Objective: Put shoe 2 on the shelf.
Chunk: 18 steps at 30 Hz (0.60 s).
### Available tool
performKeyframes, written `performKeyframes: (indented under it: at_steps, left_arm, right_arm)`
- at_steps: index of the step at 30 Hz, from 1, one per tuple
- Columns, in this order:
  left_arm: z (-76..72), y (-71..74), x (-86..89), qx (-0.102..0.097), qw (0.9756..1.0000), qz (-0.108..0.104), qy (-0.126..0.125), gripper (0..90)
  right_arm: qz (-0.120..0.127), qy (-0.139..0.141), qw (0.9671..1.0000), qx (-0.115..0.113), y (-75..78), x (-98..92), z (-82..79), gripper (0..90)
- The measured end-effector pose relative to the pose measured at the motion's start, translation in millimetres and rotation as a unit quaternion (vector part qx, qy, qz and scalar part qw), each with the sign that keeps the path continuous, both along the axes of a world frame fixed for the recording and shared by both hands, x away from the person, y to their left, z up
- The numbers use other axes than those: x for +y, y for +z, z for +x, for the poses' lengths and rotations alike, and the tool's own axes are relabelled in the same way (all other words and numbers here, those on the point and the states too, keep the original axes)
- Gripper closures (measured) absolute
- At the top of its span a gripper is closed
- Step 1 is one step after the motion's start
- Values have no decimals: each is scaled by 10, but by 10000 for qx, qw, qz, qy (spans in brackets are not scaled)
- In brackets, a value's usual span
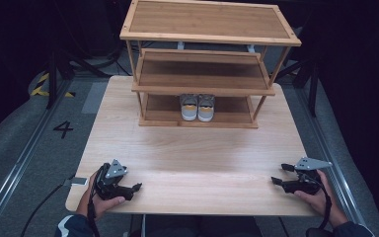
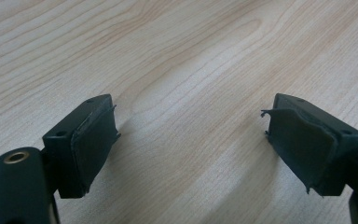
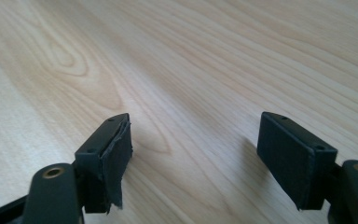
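Note:
A pair of grey shoes (image 1: 197, 106) with yellow patches stands side by side on the lowest shelf of a three-tier wooden rack (image 1: 205, 85) at the far side of the table (image 1: 192, 153). My left gripper (image 1: 132, 190) rests near the table's front left corner, held in a hand, jaws open. In the left gripper view, the left gripper (image 2: 191, 116) has bare wood between its pads. My right gripper (image 1: 280, 174) sits near the front right corner, pointing left, open. In the right gripper view, the right gripper (image 3: 195, 126) also holds nothing, low over the tabletop.
The rack's top (image 1: 208, 19) and middle shelves carry nothing. A wide stretch of tabletop lies between the grippers and the rack. Grey floor with a painted number 4 (image 1: 63, 129) and metal rails flanks the table; stands rise in the dark behind.

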<state>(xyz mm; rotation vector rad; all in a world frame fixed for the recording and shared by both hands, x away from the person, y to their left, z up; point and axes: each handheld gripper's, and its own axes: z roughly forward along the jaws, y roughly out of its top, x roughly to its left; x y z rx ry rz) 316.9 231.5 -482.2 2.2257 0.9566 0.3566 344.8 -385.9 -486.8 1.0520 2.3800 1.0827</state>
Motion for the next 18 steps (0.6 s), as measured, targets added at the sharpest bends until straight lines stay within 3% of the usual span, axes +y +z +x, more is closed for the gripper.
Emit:
performKeyframes:
  at_steps: [18]
  left_arm:
    - [-4, 3, -3, -23, 10000, 48, 32, 154]
  right_arm:
    - [1, -44, 10000, -2, -2, -7, 9, 272]
